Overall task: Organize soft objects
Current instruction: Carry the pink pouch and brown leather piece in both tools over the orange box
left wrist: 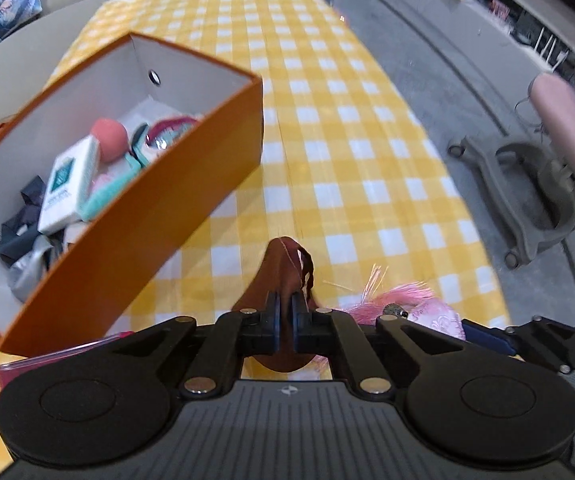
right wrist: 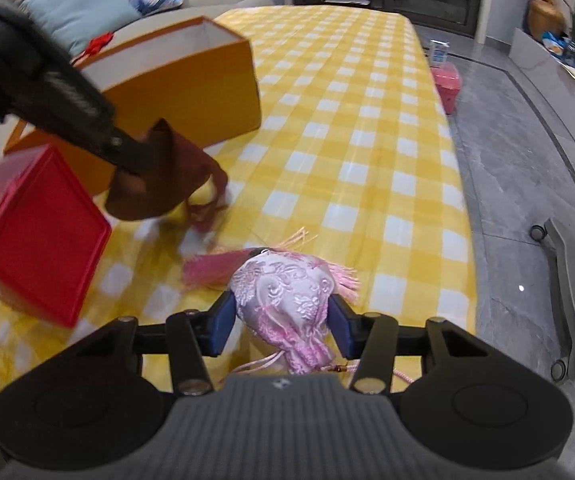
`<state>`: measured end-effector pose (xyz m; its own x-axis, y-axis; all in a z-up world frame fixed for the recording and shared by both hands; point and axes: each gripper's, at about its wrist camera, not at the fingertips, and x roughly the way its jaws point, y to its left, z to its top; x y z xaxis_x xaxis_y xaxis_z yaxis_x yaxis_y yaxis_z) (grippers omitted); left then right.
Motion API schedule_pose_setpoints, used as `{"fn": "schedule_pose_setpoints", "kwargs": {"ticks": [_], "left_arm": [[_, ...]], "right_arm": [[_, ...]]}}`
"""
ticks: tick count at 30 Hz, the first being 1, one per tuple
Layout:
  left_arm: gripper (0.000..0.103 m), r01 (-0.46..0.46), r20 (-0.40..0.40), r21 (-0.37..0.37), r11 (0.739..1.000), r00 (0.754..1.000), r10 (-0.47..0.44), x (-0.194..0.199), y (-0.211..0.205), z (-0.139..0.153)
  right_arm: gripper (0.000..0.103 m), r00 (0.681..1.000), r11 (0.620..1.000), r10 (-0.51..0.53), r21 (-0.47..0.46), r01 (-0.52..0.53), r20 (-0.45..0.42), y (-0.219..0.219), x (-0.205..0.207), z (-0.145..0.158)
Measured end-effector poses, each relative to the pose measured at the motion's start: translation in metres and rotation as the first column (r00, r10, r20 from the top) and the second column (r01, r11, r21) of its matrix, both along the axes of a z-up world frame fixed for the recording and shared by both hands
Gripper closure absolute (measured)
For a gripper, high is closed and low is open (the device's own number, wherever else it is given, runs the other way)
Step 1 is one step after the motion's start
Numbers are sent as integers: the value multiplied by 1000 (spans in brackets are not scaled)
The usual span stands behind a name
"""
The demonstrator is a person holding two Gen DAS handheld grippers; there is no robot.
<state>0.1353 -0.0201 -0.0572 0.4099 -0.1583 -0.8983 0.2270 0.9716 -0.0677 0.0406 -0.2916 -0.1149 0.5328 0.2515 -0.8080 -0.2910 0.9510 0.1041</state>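
My left gripper is shut on a dark red cloth pouch and holds it above the yellow checked tablecloth; the right wrist view shows it hanging from that gripper. My right gripper has its jaws around a pink embroidered sachet with a pink tassel, pads touching its sides; the sachet also shows in the left wrist view. An open orange box with soft items inside stands to the left.
A red lid or box lies by the orange box at the table's near left. A grey chair base and pink chair stand on the floor to the right. A sofa with cushions is behind.
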Motion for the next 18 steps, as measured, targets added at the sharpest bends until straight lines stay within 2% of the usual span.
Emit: {"fn": "schedule_pose_setpoints", "kwargs": {"ticks": [3,8,13,18], "left_arm": [[97,-6,9,-31,1000,1000,6,-5,6,12],[97,24,61,-9,1000,998,-23,-16,8,30],[97,17,87,-60,998,996,-12,-26,23,54],[97,28,142,-64,998,990,-19,-34,41,80]], "right_arm": [[53,1000,1000,-25,9,25,8,-2,2,5],[54,997,996,-83,11,83,1,3,2,19],[54,990,993,-116,40,114,74,18,0,50],[54,983,990,-127,72,119,129,33,2,82]]}}
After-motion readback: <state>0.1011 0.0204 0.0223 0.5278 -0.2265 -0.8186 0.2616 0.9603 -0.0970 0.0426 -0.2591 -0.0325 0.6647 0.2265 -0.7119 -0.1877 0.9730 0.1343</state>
